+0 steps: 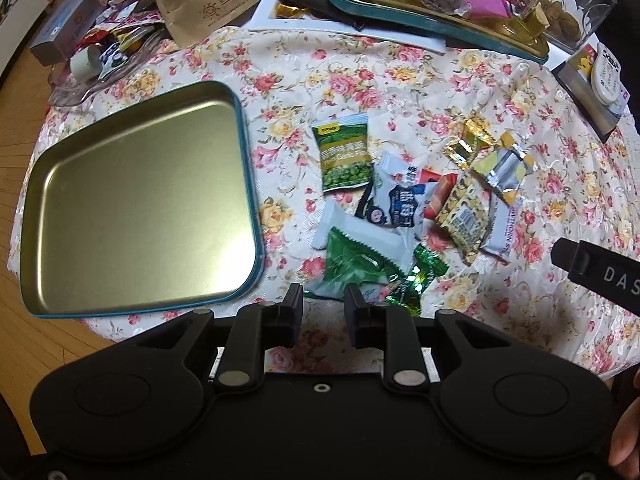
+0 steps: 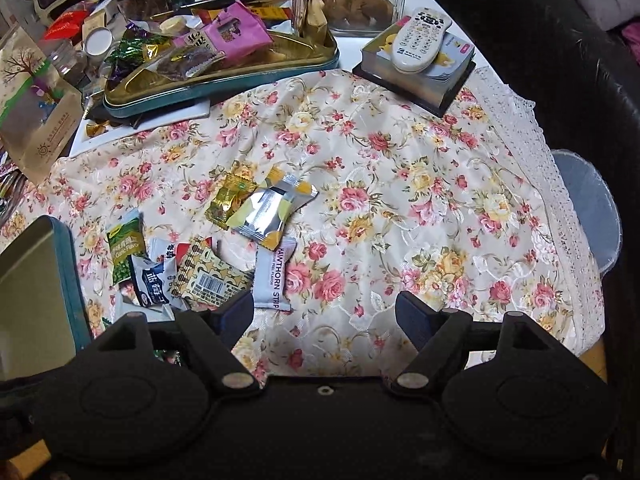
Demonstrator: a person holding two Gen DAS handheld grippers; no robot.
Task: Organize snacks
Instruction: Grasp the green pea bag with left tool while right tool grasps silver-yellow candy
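Left gripper [image 1: 323, 306]: jaws partly open, gripping nothing; the green wrapper [image 1: 356, 266] at the near edge of the snack pile [image 1: 416, 200] lies just beyond the tips, and the empty tin tray [image 1: 140, 200] lies ahead and left of them. Right gripper [image 2: 325, 312]: jaws spread wide over bare floral cloth [image 2: 400, 184] on the surface, empty. The hawthorn strip packet [image 2: 276, 280] lies just beyond its left jaw; the pile extends further left.
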